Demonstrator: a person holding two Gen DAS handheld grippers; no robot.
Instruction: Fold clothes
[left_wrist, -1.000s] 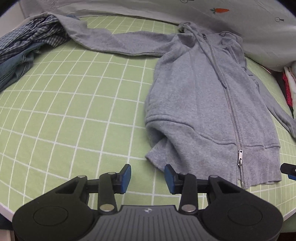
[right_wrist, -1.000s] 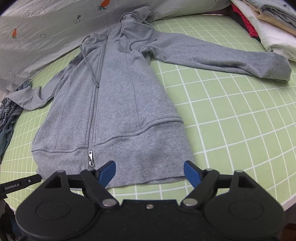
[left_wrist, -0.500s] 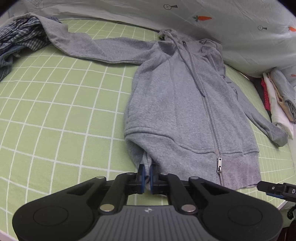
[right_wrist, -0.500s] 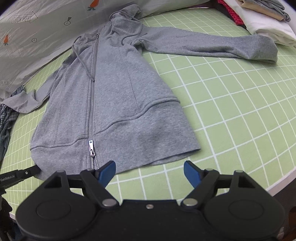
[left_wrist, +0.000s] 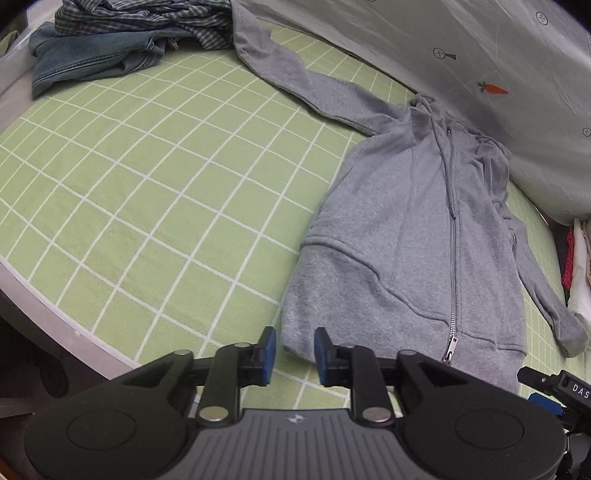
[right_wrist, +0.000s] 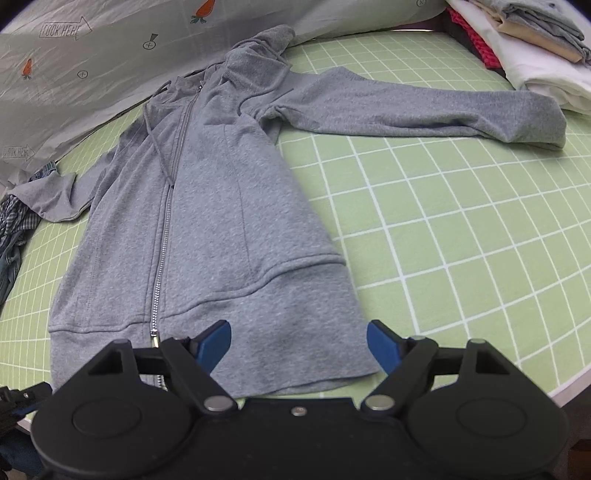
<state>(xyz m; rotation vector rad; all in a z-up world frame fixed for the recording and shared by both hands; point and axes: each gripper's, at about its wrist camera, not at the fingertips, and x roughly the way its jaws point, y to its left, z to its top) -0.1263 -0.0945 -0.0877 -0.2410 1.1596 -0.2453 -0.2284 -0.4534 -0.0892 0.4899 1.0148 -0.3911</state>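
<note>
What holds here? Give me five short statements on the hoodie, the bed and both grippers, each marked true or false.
1. The hoodie lies front up with its zip closed. True.
2. The right gripper is clamped shut on a sleeve. False: its jaws stand wide over the hem, gripping nothing.
3. The left gripper is at the hem corner, jaws opening, pads off the cloth. True.
4. The sheet is plain blue. False: green with white squares.
5. Folded clothes lie beyond the outstretched sleeve. True.

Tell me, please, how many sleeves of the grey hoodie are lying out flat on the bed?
2. One sleeve stretches toward the crumpled clothes pile; the other sleeve reaches toward the folded stack.
</note>
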